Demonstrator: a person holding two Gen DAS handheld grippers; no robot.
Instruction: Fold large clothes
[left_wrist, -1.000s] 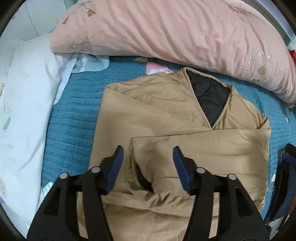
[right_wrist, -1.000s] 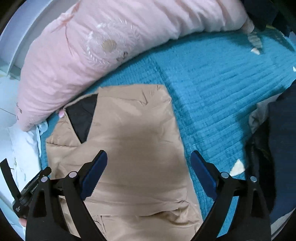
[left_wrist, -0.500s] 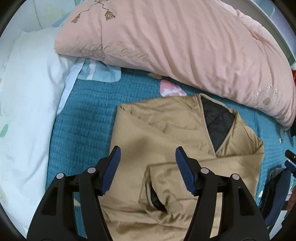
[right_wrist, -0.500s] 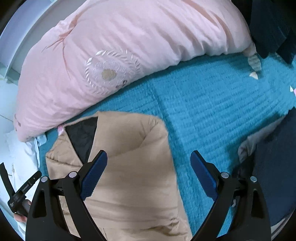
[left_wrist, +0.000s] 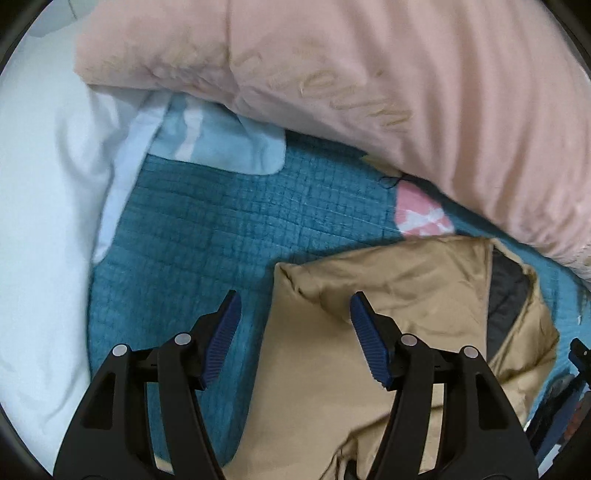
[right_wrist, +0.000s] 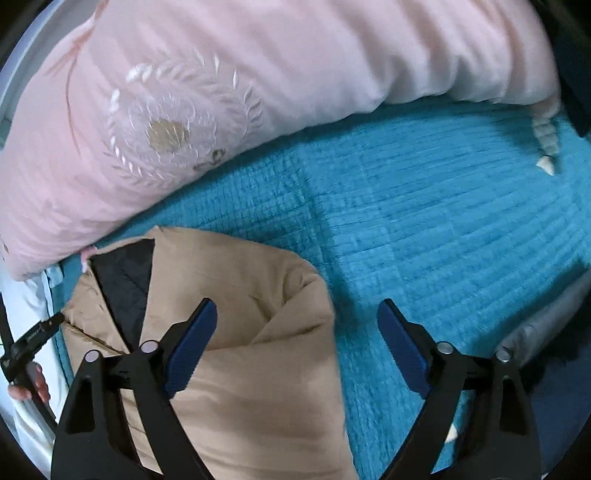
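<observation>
A teal quilted bedspread (right_wrist: 443, 229) is covering the bed, and a big pink duvet (left_wrist: 406, 74) is bunching along the far side of it. Over on the left a white pillow (left_wrist: 40, 221) is lying next to the spread, with a light blue cloth (left_wrist: 221, 147) poking out from under the duvet.

The tan jacket (right_wrist: 240, 369) is lying partly folded on the bedspread, just near of the duvet, with its dark lining (right_wrist: 125, 291) showing at the collar end.

The left gripper (left_wrist: 295, 332) is pointing down over the jacket's far left corner, jaws standing apart and pinching nothing: the left pad is hanging over bare bedspread, the right one over tan fabric. The right gripper (right_wrist: 299, 343) is doing the mirror thing at the far right corner, one pad over the jacket, the other over the spread. Its jaws have just been closing a bit but are still wide apart, with the jacket's edge between them and not pinched.

Some dark clothes (right_wrist: 554, 369) are piling up at the right edge, kinda blurry. In the right wrist view, fingers (right_wrist: 26, 384) are showing at the far left, wrapping the other tool's handle.
</observation>
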